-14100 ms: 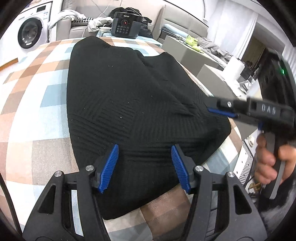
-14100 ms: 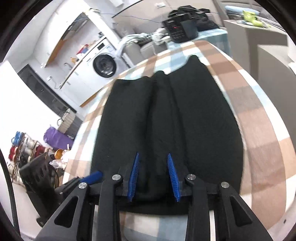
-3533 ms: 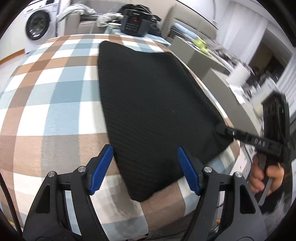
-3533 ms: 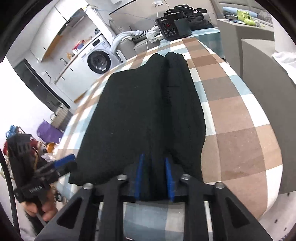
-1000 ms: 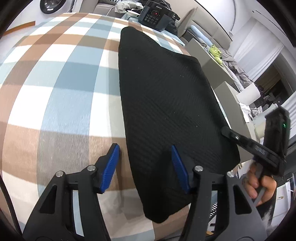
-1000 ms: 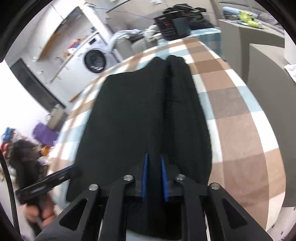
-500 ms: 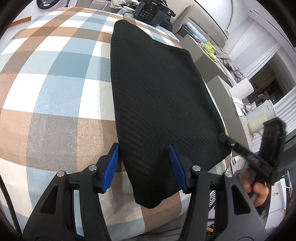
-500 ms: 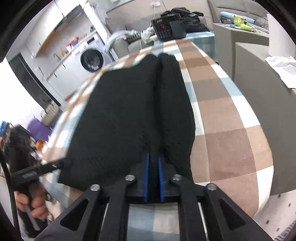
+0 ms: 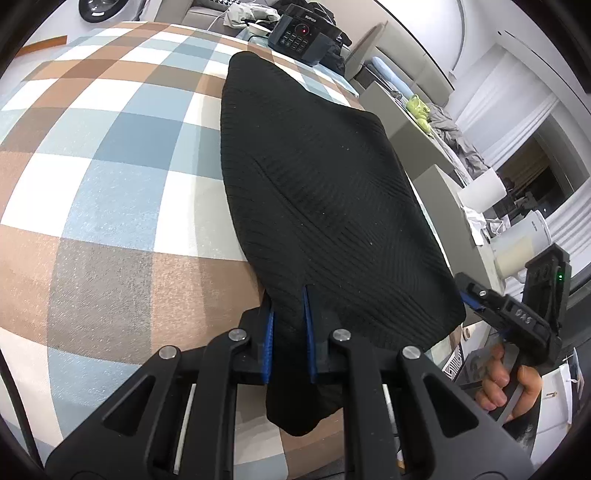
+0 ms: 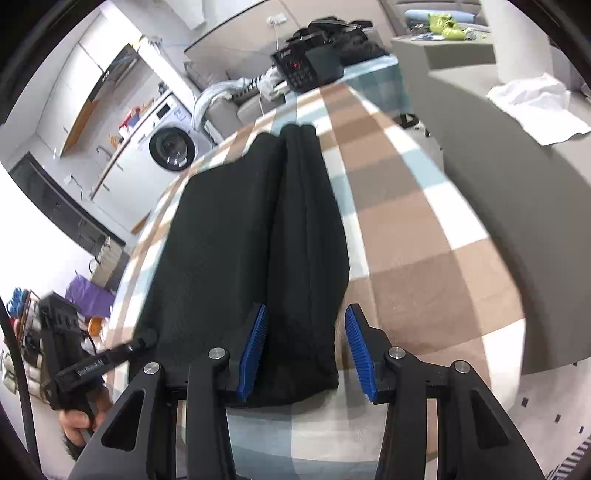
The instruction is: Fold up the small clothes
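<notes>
Garment: a black knit garment (image 9: pixel 325 206) is laid lengthwise on the checked tablecloth (image 9: pixel 110 177), filling the centre of both views; its near end hangs over the table edge at the bottom of the frame. In the right wrist view a long ridge is seen down its middle, so it appears already folded along its length.

Left gripper (image 9: pixel 288 339): seen at lower centre of the left wrist view, closed down to a narrow gap with the garment's near left corner pinched between the blue pads (image 9: pixel 269 343). The corner is judged to be held so that the near end can be lifted for the next fold.

Right gripper (image 10: pixel 306 350): seen at lower centre of the right wrist view, spread wide, with the garment's near right corner lying between the pads (image 10: pixel 253 347) but not clamped. It is placed as if ready to close on that corner; that is a judgement only.

Stage: a crosswise fold toward the far end is probably in preparation, and a matching hold on both corners would be needed to keep the edge straight.

Background: a dark appliance with buttons (image 9: pixel 301 33) is set at the table's far end, upper centre; a washing machine (image 10: pixel 170 144) is seen at upper left of the right wrist view.
</notes>
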